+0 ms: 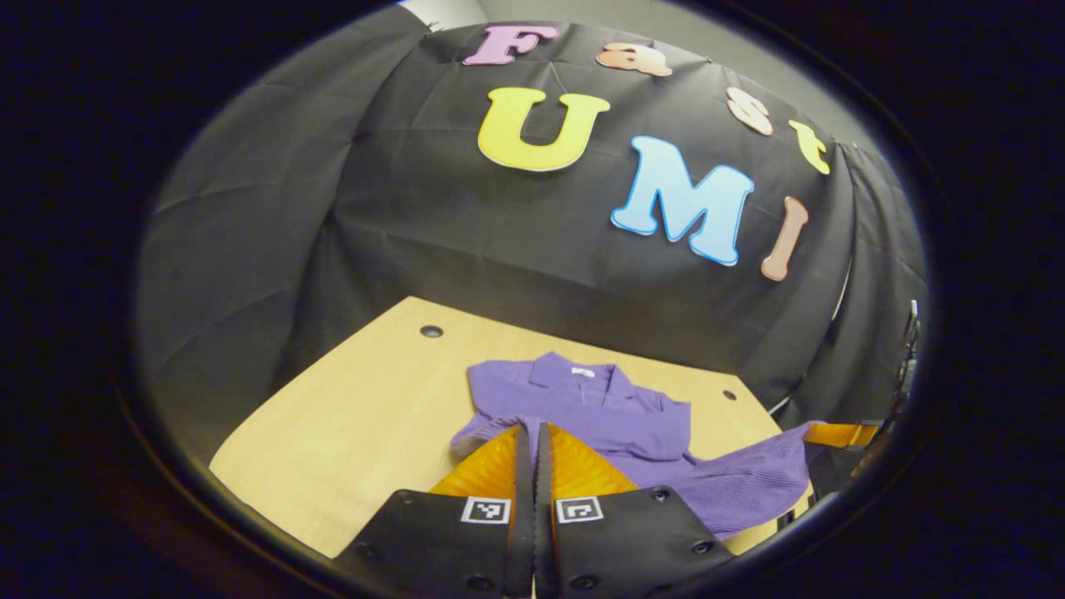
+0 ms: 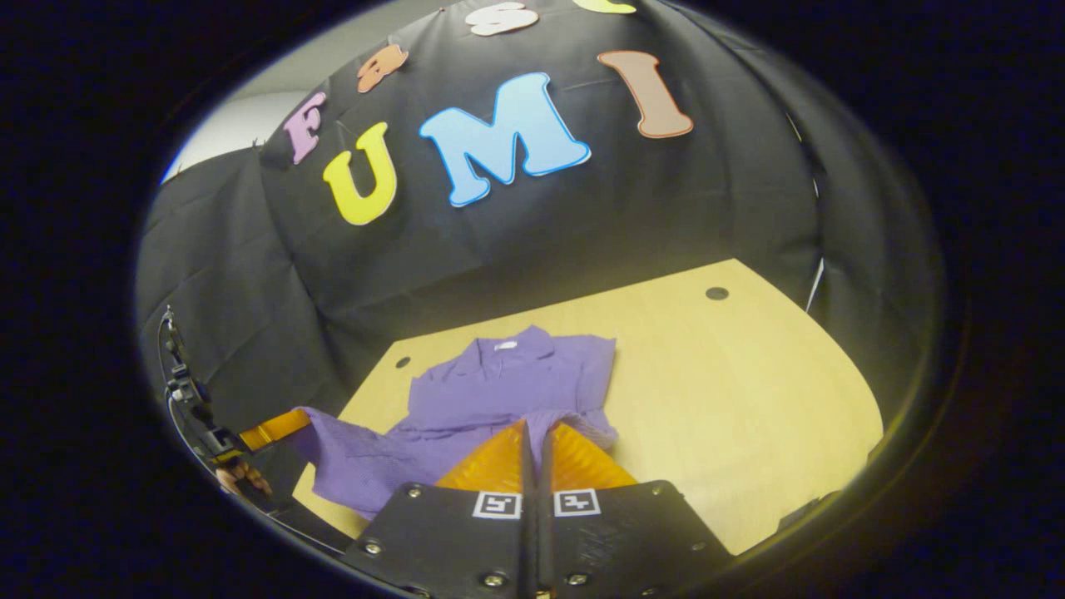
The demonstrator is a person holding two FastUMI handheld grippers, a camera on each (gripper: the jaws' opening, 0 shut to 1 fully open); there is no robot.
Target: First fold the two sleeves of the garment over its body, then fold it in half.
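purple garment (image 1: pixel 582 408) lies on the wooden desk (image 1: pixel 366 416), collar toward the booth wall. in the left gripper view the left gripper (image 1: pixel 532 433) has its fingers pressed together, tips at the shirt's near edge; whether they pinch cloth i cannot tell. the right gripper (image 2: pixel 537 428) looks the same, its tips at the gathered near edge.

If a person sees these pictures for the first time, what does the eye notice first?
First, the purple shirt on the wooden table, collar toward the booth wall. Each gripper pinches its near hem, one corner each: the left gripper and the right gripper, fingers closed, lifting the cloth off the table.
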